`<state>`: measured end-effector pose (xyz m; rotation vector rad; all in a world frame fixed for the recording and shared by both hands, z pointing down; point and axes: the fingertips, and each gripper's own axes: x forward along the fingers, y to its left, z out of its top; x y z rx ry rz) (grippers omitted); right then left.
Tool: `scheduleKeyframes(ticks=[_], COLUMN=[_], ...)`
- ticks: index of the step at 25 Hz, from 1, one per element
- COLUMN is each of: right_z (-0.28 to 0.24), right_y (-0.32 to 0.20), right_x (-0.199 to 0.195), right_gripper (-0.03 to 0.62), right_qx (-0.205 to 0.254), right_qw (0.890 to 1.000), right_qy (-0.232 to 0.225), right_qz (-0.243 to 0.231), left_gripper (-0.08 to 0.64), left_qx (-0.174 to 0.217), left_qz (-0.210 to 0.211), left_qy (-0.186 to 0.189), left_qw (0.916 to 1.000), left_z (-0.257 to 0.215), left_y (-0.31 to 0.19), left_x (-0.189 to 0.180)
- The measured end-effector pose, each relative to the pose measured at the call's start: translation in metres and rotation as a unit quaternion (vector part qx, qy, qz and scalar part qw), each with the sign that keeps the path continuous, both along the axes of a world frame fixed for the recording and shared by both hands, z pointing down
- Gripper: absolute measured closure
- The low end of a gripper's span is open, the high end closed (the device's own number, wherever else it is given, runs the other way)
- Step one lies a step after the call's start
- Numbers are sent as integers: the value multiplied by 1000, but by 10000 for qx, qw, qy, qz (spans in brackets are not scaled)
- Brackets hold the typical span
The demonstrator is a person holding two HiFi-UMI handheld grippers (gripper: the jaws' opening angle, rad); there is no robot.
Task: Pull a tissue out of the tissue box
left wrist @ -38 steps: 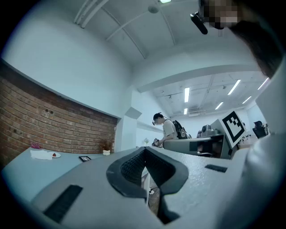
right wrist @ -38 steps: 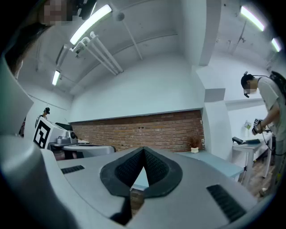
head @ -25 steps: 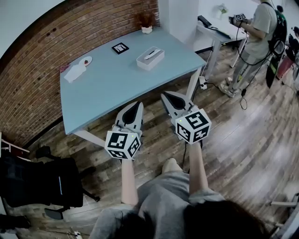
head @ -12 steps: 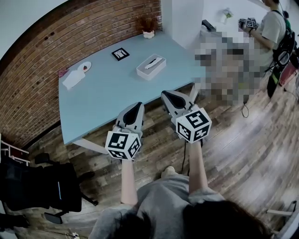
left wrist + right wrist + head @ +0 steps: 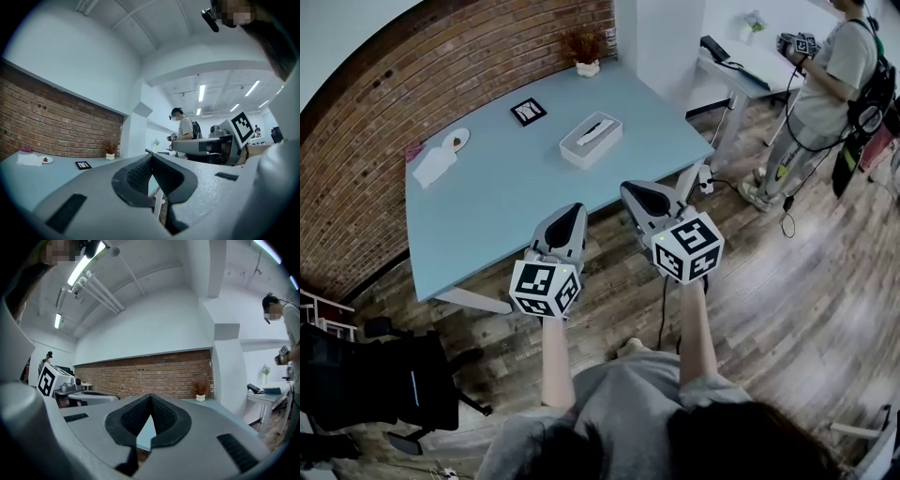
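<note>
The white tissue box (image 5: 591, 140), with a tissue showing in its top slot, stands on the far half of the light blue table (image 5: 497, 206). Both grippers are held level over the floor just short of the table's near edge, well away from the box. My left gripper (image 5: 573, 210) (image 5: 150, 157) is shut with nothing in it. My right gripper (image 5: 637, 188) (image 5: 150, 397) is also shut and empty, a little ahead of the left. Neither gripper view shows the box.
On the table are a black framed card (image 5: 525, 112), a potted plant (image 5: 586, 47) at the far edge, a small plate (image 5: 455, 141) and a crumpled white tissue (image 5: 429, 167). A person (image 5: 825, 84) stands by a white desk (image 5: 741, 66) at right. A black chair (image 5: 375, 380) sits at lower left.
Both grippers have moved forward together toward the table, staying shut. The table's near edge now lies closer to their tips.
</note>
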<state>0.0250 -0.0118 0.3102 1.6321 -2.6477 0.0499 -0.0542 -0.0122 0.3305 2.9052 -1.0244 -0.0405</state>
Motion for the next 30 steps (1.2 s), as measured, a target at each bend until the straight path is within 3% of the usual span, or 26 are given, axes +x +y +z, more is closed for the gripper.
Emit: scheduleKeyframes(ticks=[9, 19, 30], right_z=[24, 47, 44], right_y=[-18, -55, -122], right_x=[34, 26, 26], right_gripper=[594, 594, 594], right_qx=[-222, -472, -375], right_qw=[9997, 9981, 9986], right_qy=[-37, -260, 47], right_qz=[-75, -315, -382], left_gripper=[557, 557, 557], left_qx=[-186, -377, -256], left_qz=[-70, -350, -394], left_qy=[-56, -222, -41], left_qw=[9998, 9984, 9989], left_z=[25, 39, 34], left_y=[-13, -45, -117], left_x=[33, 24, 25])
